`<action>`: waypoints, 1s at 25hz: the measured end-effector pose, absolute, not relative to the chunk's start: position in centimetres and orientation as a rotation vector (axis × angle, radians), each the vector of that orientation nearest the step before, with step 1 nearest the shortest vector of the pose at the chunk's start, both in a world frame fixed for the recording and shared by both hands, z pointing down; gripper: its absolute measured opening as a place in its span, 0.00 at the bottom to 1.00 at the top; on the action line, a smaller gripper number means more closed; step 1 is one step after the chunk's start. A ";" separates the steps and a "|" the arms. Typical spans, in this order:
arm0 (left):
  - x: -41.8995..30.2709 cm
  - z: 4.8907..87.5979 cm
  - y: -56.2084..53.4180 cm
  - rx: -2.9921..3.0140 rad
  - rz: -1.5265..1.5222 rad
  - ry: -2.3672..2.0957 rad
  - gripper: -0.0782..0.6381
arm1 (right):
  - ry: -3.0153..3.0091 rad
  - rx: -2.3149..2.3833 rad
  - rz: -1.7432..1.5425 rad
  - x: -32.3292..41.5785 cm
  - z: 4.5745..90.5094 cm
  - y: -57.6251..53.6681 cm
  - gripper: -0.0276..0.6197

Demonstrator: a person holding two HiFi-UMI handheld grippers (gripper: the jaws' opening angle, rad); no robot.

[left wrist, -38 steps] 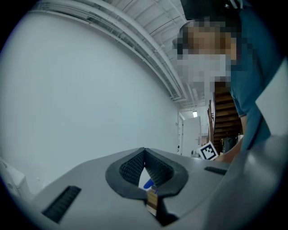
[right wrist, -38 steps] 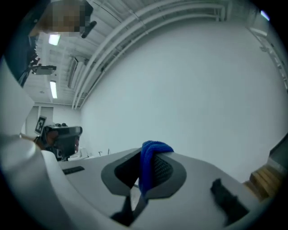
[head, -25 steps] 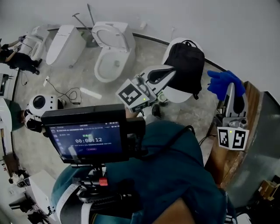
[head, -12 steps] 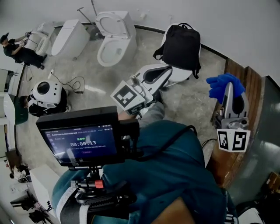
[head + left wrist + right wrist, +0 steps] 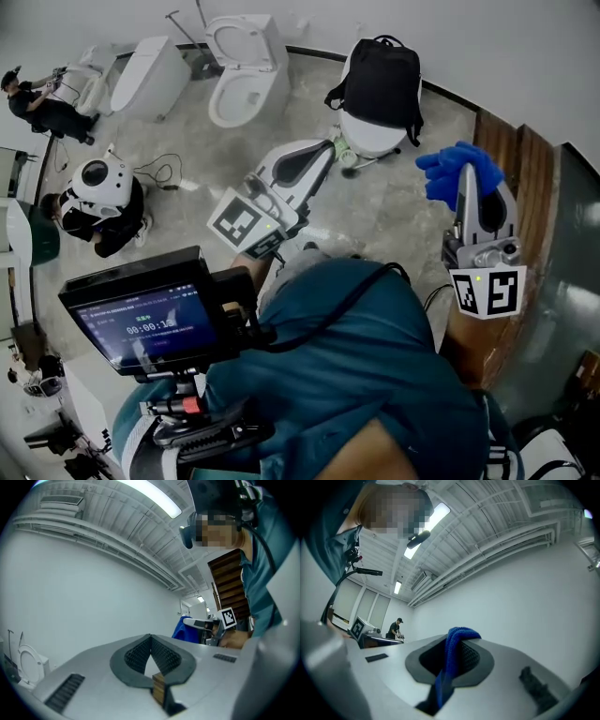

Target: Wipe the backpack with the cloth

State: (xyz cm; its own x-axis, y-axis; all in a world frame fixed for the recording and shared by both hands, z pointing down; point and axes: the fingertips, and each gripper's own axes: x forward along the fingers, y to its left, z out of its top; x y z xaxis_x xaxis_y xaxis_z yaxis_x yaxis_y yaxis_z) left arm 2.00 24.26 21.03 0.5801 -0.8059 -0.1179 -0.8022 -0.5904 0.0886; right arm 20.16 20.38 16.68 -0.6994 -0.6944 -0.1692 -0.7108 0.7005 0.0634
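Observation:
A black backpack sits upright on a white toilet by the far wall. My left gripper points toward it from the lower left, a short way off; its jaws are shut with nothing between them. My right gripper is at the right, well apart from the backpack, shut on a blue cloth. In the right gripper view the cloth drapes over the jaw tips and hangs down between them. It also shows in the left gripper view, where the blue cloth is bunched at the right gripper.
Two more white toilets stand at the back left. A round white device with a cable lies on the floor, with people near it. A wooden partition borders the right. A monitor hangs at my chest.
The view has shifted, so the backpack now sits higher and further left in the frame. The left gripper drifted left, and the right gripper with the cloth rose slightly.

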 end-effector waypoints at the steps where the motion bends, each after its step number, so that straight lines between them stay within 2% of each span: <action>1: 2.1 21.0 24.2 2.768 -0.229 -1.415 0.11 | 2.773 -1.146 0.181 20.1 16.8 20.3 0.08; 8: -1.8 19.0 30.1 2.766 -0.336 -1.320 0.11 | 2.799 -1.182 0.176 15.2 15.5 26.2 0.08; 15: -2.8 20.8 34.8 2.791 -0.339 -1.275 0.11 | 2.787 -1.239 0.161 13.6 17.0 31.0 0.08; 20: -7.5 19.5 43.9 2.848 -0.400 -1.198 0.11 | 2.749 -1.311 0.196 9.4 15.0 40.7 0.08; 25: -8.1 20.6 44.6 2.837 -0.366 -1.210 0.11 | 2.735 -1.328 0.118 9.7 15.4 42.3 0.08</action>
